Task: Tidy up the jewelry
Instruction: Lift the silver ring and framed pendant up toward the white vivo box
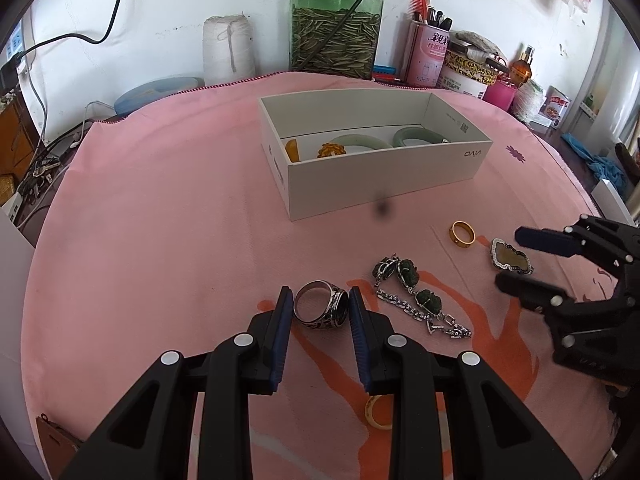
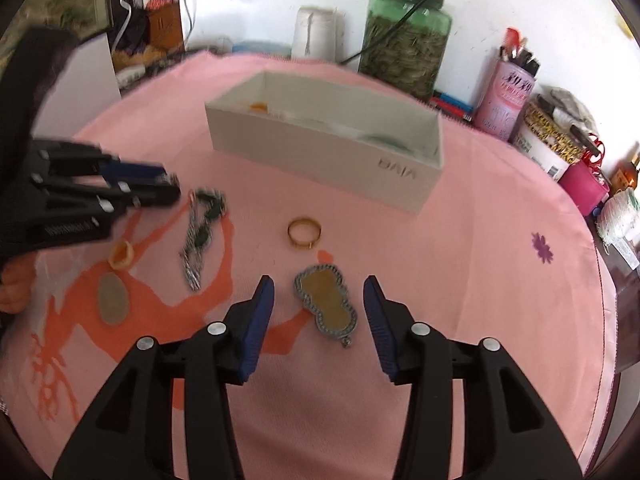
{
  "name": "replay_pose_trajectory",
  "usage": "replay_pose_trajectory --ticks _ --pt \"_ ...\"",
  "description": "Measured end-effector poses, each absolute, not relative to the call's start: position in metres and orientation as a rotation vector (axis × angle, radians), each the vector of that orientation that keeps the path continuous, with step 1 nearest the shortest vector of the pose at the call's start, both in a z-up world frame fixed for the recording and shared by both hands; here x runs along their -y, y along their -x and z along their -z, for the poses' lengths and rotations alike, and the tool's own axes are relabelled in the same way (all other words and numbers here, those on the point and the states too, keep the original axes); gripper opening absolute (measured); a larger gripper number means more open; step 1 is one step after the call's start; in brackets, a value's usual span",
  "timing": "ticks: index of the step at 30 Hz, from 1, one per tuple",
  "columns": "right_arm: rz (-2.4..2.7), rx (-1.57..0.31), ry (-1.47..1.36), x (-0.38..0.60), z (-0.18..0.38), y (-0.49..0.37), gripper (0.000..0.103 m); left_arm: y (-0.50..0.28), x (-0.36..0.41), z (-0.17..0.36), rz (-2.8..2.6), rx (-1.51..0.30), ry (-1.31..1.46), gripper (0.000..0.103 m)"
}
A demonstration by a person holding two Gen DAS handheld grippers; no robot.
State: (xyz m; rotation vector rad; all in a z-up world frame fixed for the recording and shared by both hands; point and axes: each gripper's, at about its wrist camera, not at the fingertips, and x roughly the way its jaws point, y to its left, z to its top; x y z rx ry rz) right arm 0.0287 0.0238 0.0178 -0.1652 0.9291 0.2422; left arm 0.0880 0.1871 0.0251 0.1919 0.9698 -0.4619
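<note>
My left gripper point(image 1: 320, 300) has its blue pads on both sides of a silver ring point(image 1: 321, 305) that lies on the pink cloth; the pads look to touch it. My right gripper point(image 2: 319, 294) is open around a silver-framed amber pendant point(image 2: 326, 306), also seen in the left wrist view point(image 1: 511, 260). A gold ring point(image 2: 304, 232) lies beyond it. A green-stone silver bracelet point(image 1: 416, 298) lies right of the left gripper. A white open box point(image 1: 372, 152) holds green bangles point(image 1: 360, 143) and orange pieces.
A pale yellow ring point(image 1: 378, 412) lies under the left gripper. A grey oval piece point(image 2: 113, 298) lies at the left in the right wrist view. A green jar point(image 1: 335, 26), thread spool point(image 1: 229, 50), pink tin point(image 1: 425, 56) and clutter line the wall.
</note>
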Motion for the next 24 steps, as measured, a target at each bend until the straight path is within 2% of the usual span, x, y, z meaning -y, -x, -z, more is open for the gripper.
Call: replay_pose_trajectory --ticks 1,2,9,24 --pt "-0.237 -0.926 0.156 -0.023 -0.018 -0.029 0.028 -0.088 -0.187 -0.025 0.466 -0.971 -0.188 0.028" --pt "-0.228 -0.927 0.141 -0.021 -0.020 -0.030 0.025 -0.088 -0.187 -0.025 0.467 -0.971 -0.184 0.028" --pt "-0.227 -0.861 0.086 -0.020 -0.024 -0.026 0.025 -0.088 -0.192 -0.029 0.470 -0.951 -0.158 0.028" --pt "-0.244 -0.910 0.051 -0.015 -0.019 -0.033 0.025 -0.077 -0.185 -0.038 0.425 -0.878 -0.218 0.028"
